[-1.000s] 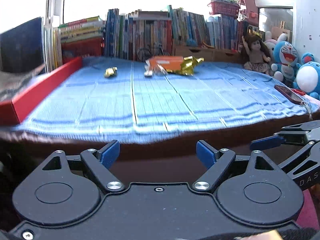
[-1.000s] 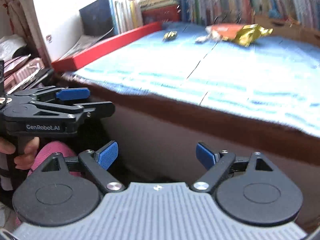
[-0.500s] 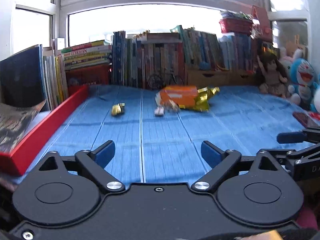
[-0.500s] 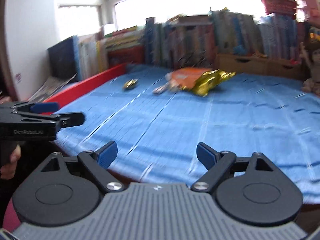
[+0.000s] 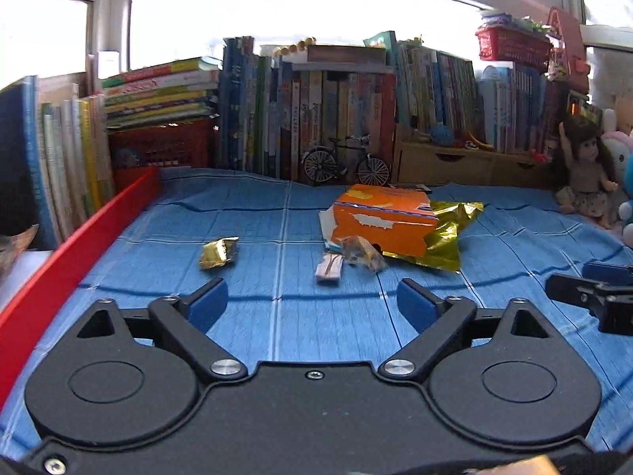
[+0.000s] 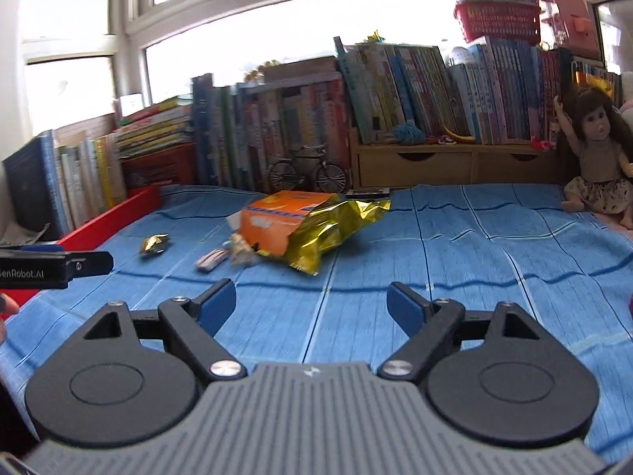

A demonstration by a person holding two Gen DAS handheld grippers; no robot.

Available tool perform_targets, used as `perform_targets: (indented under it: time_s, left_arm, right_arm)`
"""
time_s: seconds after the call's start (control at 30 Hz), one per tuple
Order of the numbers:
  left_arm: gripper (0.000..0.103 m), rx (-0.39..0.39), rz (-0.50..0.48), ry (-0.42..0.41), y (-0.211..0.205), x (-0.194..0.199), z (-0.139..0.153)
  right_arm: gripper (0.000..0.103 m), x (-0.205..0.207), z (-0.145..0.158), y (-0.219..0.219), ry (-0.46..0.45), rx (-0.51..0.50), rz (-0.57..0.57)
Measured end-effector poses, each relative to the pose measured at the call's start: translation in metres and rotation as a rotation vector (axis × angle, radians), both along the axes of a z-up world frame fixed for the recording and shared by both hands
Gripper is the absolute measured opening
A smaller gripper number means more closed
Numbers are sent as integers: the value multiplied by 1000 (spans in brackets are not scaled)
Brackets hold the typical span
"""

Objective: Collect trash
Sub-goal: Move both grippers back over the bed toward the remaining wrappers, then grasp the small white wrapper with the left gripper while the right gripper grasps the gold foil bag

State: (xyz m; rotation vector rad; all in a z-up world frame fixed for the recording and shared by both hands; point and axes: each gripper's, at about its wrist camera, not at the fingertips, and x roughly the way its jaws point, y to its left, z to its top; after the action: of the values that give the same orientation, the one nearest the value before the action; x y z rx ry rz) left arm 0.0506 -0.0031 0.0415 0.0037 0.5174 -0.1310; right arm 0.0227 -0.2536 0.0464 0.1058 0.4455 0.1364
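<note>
Trash lies on a blue mat [image 5: 277, 316]: an orange box [image 5: 381, 215], a crumpled gold foil bag [image 5: 451, 233] against it, a clear wrapper [image 5: 362, 255], a small white-pink wrapper [image 5: 329, 269] and a small gold wrapper [image 5: 219, 252] off to the left. My left gripper [image 5: 312, 303] hangs over the mat short of the white-pink wrapper, its jaws closing slightly with nothing between them. My right gripper [image 6: 311, 304] hovers nearer than the orange box [image 6: 277, 221] and gold bag [image 6: 328, 233], jaws wide and closing slightly, empty. Each gripper shows at the edge of the other's view.
Rows of books [image 5: 336, 107] line the back under a window, with a toy bicycle [image 5: 346, 162] and a wooden drawer unit [image 5: 443, 160]. A red tray edge [image 5: 79, 253] borders the left. A doll [image 6: 597, 158] and plush toys [image 5: 627, 182] sit at the right.
Both grippers have moved forward from in front of the mat's edge to over it, rising a little. The trash now appears closer and larger. The right view swung to face the books.
</note>
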Motion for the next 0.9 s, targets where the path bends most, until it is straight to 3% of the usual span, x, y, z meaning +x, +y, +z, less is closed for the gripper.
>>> perform_targets:
  time_s: [0.23, 0.37, 0.5, 0.57, 0.67, 0.7, 0.73, 0.9]
  left_arm:
    - [66, 21, -2, 76, -21, 78, -33]
    - [56, 3, 6, 124, -24, 110, -54]
    - [54, -7, 14, 125, -26, 131, -66]
    - [43, -18, 21, 153, -27, 142, -73]
    - [23, -15, 33, 155, -27, 148, -77]
    - [23, -15, 30, 156, -27, 148, -77]
    - [23, -25, 27, 158, -26, 147, -76]
    - [22, -38, -9, 110, -23, 123, -61]
  right_arm:
    - [74, 78, -12, -4, 111, 59, -10]
    - [74, 116, -19, -4, 164, 115, -21]
    - [74, 151, -26, -1, 205, 168, -28]
    - [74, 167, -30, 3, 230, 175, -35]
    - [52, 187, -38, 6, 285, 211, -50]
    - [30, 189, -40, 5, 298, 239, -56]
    - [24, 189, -42, 5, 309, 260, -66]
    - [18, 167, -38, 1, 278, 245, -49]
